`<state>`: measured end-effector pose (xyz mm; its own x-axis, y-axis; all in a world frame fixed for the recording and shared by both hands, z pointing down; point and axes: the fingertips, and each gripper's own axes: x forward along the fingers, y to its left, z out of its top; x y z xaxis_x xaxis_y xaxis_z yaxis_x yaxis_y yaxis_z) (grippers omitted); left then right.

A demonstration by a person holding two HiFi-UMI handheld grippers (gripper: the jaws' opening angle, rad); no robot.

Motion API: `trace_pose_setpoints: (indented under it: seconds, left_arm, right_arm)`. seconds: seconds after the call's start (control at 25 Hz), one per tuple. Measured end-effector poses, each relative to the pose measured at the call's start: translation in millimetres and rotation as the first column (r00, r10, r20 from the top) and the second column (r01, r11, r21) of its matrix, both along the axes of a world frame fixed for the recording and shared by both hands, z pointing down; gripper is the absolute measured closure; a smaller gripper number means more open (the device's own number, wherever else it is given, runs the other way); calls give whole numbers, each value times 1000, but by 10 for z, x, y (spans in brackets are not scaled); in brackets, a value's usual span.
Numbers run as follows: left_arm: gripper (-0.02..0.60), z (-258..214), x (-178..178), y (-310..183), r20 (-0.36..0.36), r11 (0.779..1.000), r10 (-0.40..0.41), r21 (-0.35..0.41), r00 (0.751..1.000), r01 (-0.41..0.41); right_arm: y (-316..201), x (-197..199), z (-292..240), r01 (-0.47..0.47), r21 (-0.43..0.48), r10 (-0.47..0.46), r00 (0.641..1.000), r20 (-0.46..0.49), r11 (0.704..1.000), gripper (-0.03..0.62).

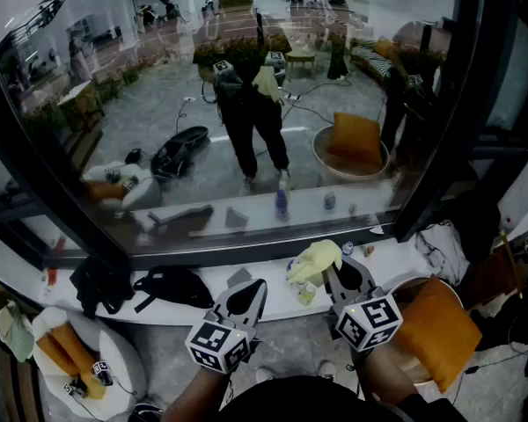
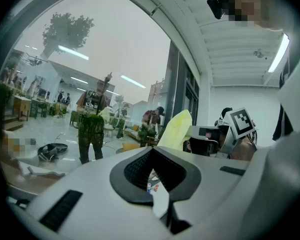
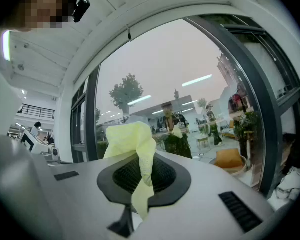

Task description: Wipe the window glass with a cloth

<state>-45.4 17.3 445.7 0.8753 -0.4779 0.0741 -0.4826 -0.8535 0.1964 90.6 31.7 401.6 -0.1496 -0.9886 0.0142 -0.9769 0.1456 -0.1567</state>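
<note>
The right hand-held gripper [image 1: 339, 271] is pinching the yellow cloth [image 1: 315, 260]. In the right gripper view its jaws clamp the cloth [image 3: 130, 141] at mid-length, so a crumpled bunch stands above the pads and a thin tail hangs below them. The cloth's long axis therefore runs roughly up and down, across the line of the jaws. The left hand-held gripper [image 1: 246, 295] sits just to the left. Its jaws are pressed together with nothing between them.

The window glass [image 1: 246, 104] lies on the far side of both grippers, straight ahead of the cloth. The bunch leads the right gripper toward the pane, though I cannot tell whether it touches yet. It looks a little short of it. The right hand already carries the cloth, so it is the one placed to wipe.

The pane is wide and bare, with open room up and to the left. It is bounded by a dark frame post [image 1: 440, 104] on the right and a bottom rail [image 1: 246, 253]. Just near of the rail, the white sill [image 1: 277, 310] carries bags and small bottles, so low strokes probably risk knocking them.
</note>
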Motion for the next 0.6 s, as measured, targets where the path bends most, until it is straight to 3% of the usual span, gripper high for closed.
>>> trace_pose_setpoints:
  seconds: [0.6]
  left_arm:
    - [583,12,-166,7,1,999,35,9,999,-35]
  right_arm:
    - [55,-172,-20,-31,21,31,999,15,999,556]
